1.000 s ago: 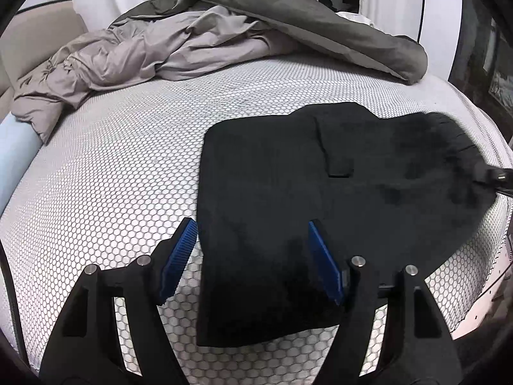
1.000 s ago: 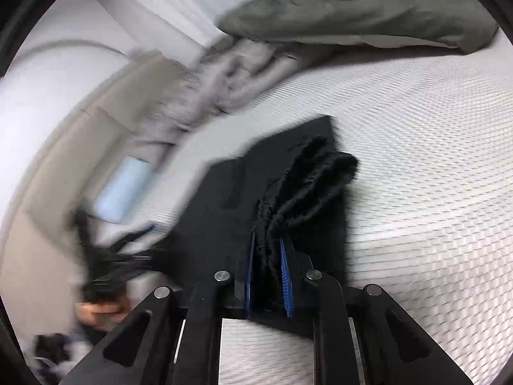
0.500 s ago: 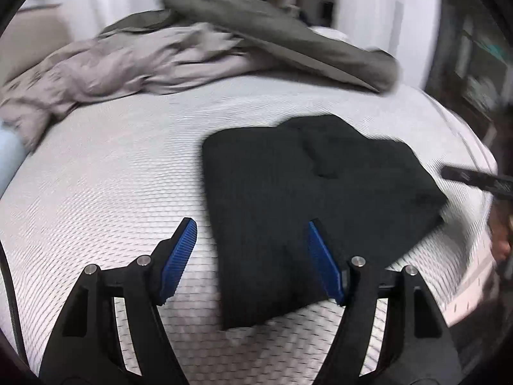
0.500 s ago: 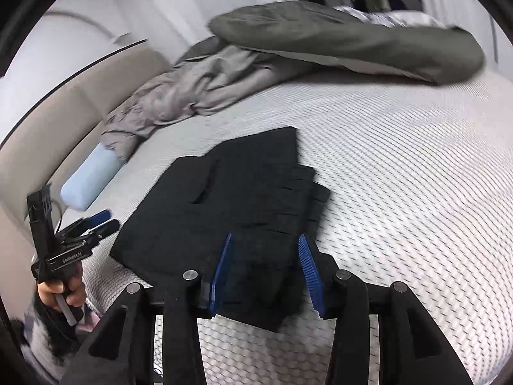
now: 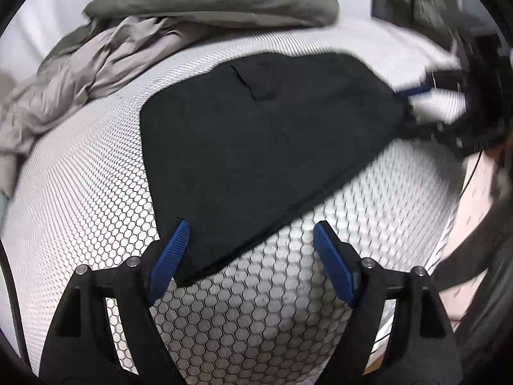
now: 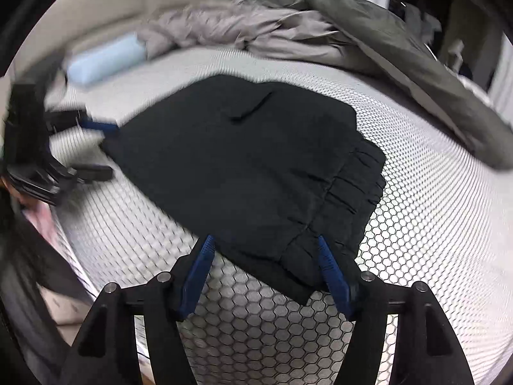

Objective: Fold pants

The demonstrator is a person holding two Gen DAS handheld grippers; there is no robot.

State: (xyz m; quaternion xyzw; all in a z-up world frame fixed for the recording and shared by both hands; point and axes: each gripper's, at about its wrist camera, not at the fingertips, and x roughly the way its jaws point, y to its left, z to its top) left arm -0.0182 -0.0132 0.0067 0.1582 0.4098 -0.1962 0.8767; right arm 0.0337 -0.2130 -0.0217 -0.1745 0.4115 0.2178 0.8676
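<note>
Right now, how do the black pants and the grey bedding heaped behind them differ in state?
The black pants lie folded flat, edges squared, near the front of the mattress; the grey bedding is rumpled and piled at the back. The pants are one compact dark panel; the bedding sprawls widely in lighter folds. Both rest on the same mattress, untouched by either gripper.

pants (image 5: 256, 147): plain black, no print; gathered waistband the same black
bed (image 5: 89, 199): white cover with a black honeycomb mesh of hexagons
duvet (image 6: 224, 29): pale greyish-mauve, plain, rumpled
blanket (image 5: 211, 9): dark olive-grey, plain
pillow (image 6: 102, 57): light blue, plain
headboard (image 6: 105, 3): beige, plain
left gripper (image 5: 250, 243): black frame, blue ribbed pads on its 2 fingers
right gripper (image 6: 266, 258): black frame, blue ribbed pads
</note>
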